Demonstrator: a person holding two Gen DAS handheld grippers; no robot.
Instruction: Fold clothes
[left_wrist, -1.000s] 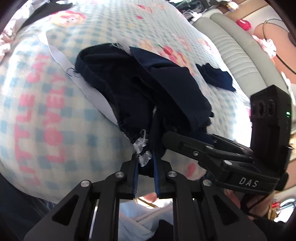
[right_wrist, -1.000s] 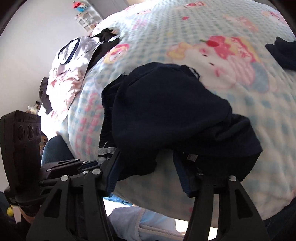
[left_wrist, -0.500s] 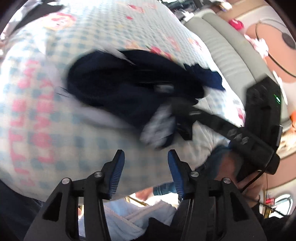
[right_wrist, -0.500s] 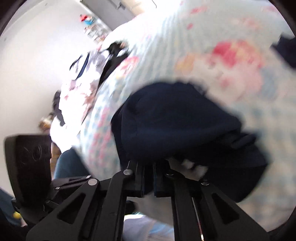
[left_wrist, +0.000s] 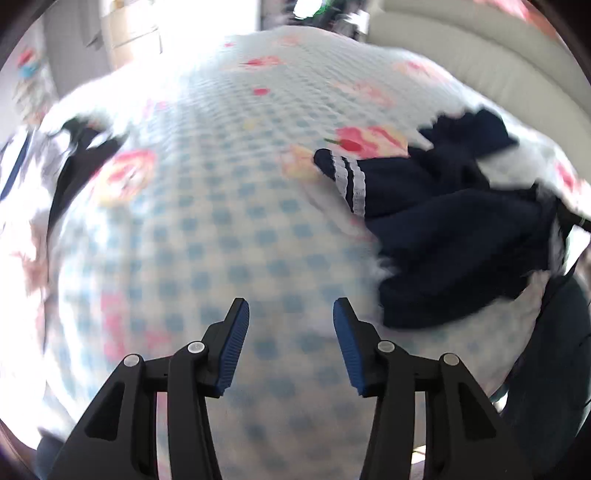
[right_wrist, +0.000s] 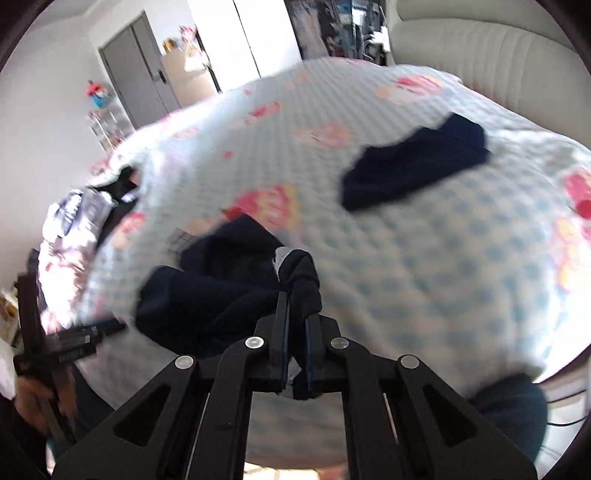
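Navy garment (right_wrist: 221, 291) lies bunched at lower left of the right view on the checked blanket (right_wrist: 424, 266). Right gripper (right_wrist: 295, 325) pinches its edge; left gripper (left_wrist: 291, 325) gapes, holding nothing. Judgement: keep the pinch firm and spread cloth flat before creasing.

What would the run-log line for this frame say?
left gripper: open, empty | right gripper: shut on navy garment | surface: checked blanket
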